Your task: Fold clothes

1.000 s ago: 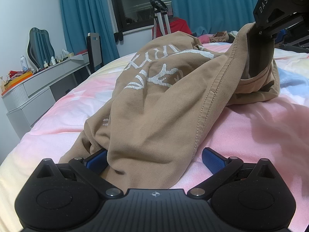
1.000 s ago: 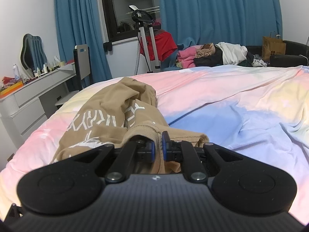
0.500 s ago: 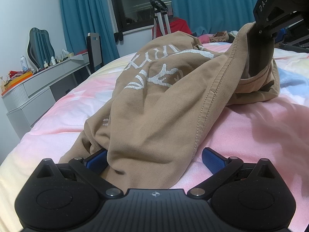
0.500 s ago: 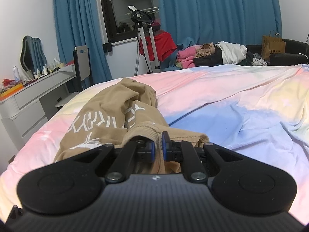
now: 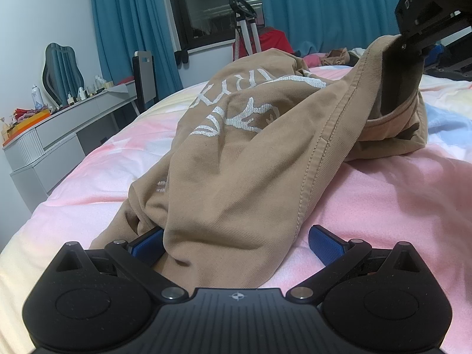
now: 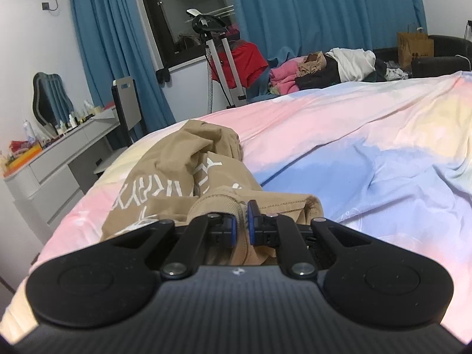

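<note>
Fabric lies bunched between your two tools: the tan T-shirt [image 5: 244, 159] sits crumpled on the pastel bedsheet [image 5: 383, 194], white lettering up. Your right claw [image 6: 242, 221] is pinched tight on the ribbed collar edge, held raised above the bed. Your left claw [image 5: 236, 242] is spread wide, with a hanging lobe of the shirt lying between its blue pads [image 5: 323, 240] but not gripped. Close the left one on a single clean edge, ideally the seam running down the lobe, not on a doubled wad. Then draw both tools apart and lift together so the shirt opens flat before any fold; pulling unevenly would likely twist it further
</note>
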Motion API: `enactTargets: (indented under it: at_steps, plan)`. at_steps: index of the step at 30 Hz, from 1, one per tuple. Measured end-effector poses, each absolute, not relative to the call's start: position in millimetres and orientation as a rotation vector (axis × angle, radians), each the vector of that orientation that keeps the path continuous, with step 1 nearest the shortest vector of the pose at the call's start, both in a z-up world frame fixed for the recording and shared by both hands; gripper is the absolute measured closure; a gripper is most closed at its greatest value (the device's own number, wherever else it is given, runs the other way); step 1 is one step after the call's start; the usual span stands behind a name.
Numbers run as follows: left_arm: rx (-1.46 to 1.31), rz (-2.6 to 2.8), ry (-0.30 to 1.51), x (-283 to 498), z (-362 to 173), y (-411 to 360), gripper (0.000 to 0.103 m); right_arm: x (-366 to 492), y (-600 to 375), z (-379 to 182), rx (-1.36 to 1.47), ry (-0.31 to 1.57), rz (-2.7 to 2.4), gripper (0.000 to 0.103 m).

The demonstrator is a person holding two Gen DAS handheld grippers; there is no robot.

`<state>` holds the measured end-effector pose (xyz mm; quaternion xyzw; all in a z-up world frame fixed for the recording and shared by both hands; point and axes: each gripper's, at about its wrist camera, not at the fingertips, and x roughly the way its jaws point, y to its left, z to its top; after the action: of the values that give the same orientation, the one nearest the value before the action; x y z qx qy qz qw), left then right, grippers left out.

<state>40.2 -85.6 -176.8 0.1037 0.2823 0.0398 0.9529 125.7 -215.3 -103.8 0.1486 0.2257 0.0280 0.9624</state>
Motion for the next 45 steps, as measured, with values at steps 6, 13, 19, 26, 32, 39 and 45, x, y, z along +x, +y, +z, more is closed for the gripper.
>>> enactTargets:
  at_steps: [6,13,19,26,32,39,45]
  plan:
    - [0.208,0.078,0.569,41.2,-178.1,-84.8,0.000,127.0,-224.2,-96.7,0.368,0.444,0.081,0.093]
    - [0.203,-0.081,0.673,30.1,-148.9,-76.7,0.001,130.8,-230.3,-96.7,0.394,0.463,0.091,0.093]
    - [0.537,-0.247,0.603,1.6,-132.6,-90.8,0.001,135.9,-236.5,-96.6,0.423,0.475,0.084,0.093]
    - [0.834,-0.322,0.508,7.6,-148.5,-103.6,0.008,141.5,-235.1,-99.2,0.404,0.481,0.081,0.093]
    - [0.827,-0.296,0.479,22.6,-143.0,-77.2,0.065,146.4,-239.1,-105.2,0.407,0.502,0.061,0.093]
    - [0.120,-0.371,0.450,52.6,-58.9,15.6,0.096,154.0,-230.4,-109.6,0.395,0.519,0.089,0.092]
    - [-0.215,-0.358,0.465,124.9,-40.1,65.8,0.096,169.0,-217.2,-117.1,0.377,0.565,0.140,0.092]
